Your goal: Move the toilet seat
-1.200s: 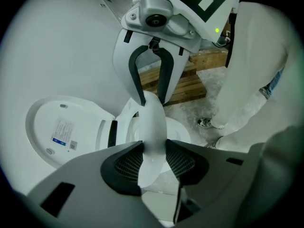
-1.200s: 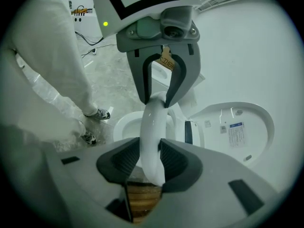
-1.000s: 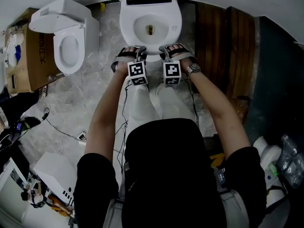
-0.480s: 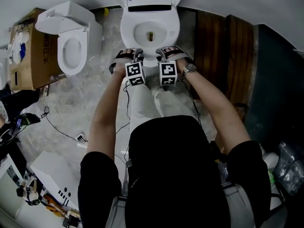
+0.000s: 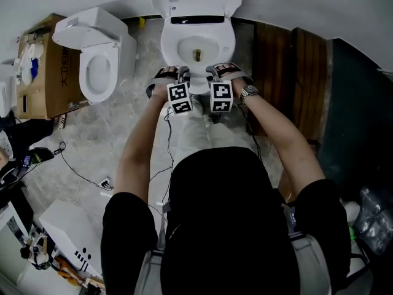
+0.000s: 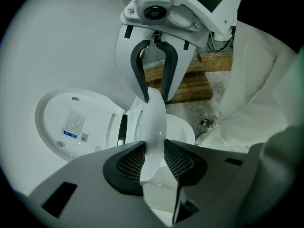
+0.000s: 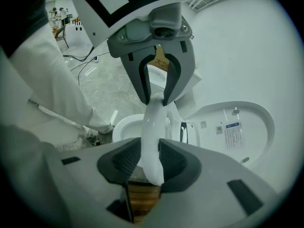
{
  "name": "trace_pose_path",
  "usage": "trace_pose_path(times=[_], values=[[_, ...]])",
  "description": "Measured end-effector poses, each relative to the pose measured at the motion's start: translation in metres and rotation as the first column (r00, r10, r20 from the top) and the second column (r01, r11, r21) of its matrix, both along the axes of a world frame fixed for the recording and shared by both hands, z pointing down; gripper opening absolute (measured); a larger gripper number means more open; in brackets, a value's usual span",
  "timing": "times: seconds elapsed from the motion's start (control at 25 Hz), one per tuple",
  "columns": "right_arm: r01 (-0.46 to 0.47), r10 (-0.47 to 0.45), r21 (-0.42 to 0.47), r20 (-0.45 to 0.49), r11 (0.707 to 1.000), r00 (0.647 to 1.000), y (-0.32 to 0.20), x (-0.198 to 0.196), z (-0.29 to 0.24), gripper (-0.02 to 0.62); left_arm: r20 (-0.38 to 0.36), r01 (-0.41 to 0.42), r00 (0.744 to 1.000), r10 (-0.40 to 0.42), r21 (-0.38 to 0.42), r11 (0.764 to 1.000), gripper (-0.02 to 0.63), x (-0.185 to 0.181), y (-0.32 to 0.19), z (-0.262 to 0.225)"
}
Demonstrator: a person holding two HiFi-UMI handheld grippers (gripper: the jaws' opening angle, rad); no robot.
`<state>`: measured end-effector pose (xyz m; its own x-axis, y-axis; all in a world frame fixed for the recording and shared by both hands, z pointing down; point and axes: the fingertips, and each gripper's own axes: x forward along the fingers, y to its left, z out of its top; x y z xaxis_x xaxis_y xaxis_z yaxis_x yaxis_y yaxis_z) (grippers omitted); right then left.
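L gripper (image 6: 153,160) jaws just closing in, pads pinch front rim of glossy white plastic toilet seat (image 6: 155,122). R gripper (image 7: 149,158) clamps same rim alongside.

Second toilet (image 5: 92,72) stands to my left on the grey mottled floor (image 5: 132,118), with a cardboard box (image 5: 48,82) just beside it on its outer side. Dark wooden boards (image 5: 295,72) lie to my right. A thin black cable (image 5: 78,173) trails over the floor at lower left. Clear plastic bottles (image 5: 371,217) sit at the lower right edge.
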<state>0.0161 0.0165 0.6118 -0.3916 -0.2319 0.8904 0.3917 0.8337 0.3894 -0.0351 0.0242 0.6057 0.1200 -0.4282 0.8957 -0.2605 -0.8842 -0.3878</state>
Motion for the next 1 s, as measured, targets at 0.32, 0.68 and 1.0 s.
trace_pose_path(times=[0.32, 0.68, 1.0], values=[[-0.042, 0.042, -0.015, -0.014, 0.999, 0.999, -0.007, -0.003, -0.013, 0.127, -0.002, -0.022, 1.0, 0.022, -0.046, 0.999, 0.137, -0.004, -0.006, -0.012], [-0.058, 0.058, -0.032, -0.005, 0.998, 0.998, -0.02, -0.006, -0.03, 0.123, -0.034, -0.035, 0.999, 0.032, -0.075, 0.997, 0.137, -0.008, -0.021, -0.027], [-0.078, 0.078, -0.026, 0.011, 0.997, 0.997, -0.036, -0.01, -0.048, 0.118, -0.079, -0.052, 0.996, 0.043, -0.115, 0.992, 0.137, -0.012, -0.034, -0.048]])
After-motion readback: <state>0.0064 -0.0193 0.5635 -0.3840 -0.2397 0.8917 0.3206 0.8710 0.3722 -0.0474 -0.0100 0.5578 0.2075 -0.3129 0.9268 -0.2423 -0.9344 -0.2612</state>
